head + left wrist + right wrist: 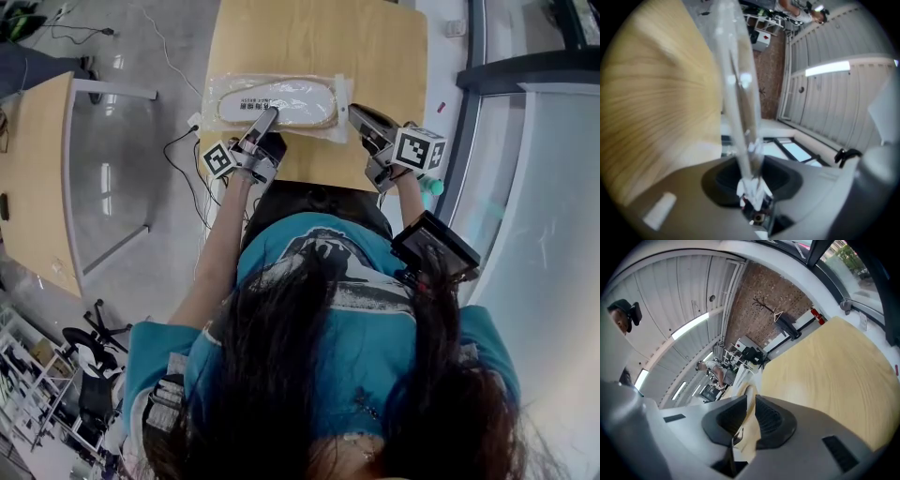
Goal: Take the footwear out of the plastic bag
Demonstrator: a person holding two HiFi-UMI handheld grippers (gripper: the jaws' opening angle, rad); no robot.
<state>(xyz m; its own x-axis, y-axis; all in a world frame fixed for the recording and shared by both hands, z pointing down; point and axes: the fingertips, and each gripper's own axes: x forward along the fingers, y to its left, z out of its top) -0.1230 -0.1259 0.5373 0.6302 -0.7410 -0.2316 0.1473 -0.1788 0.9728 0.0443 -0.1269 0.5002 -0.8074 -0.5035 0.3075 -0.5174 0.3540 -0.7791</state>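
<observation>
A clear plastic bag [339,92] lies on the wooden table [319,37] with a flat white slipper [281,101] inside it. My left gripper [265,120] is at the bag's near edge, shut on the plastic. In the left gripper view the bag [740,93] rises edge-on out of the closed left gripper [752,180]. My right gripper [356,114] is at the bag's right end. In the right gripper view a thin cream fold of the bag [750,399] stands in the narrow slot of the right gripper [749,414], pinched there.
The bag is close to the table's near edge, right in front of the person's body. A second wooden table [33,178] stands to the left across bare floor with cables [178,150]. A window frame [525,75] runs along the right.
</observation>
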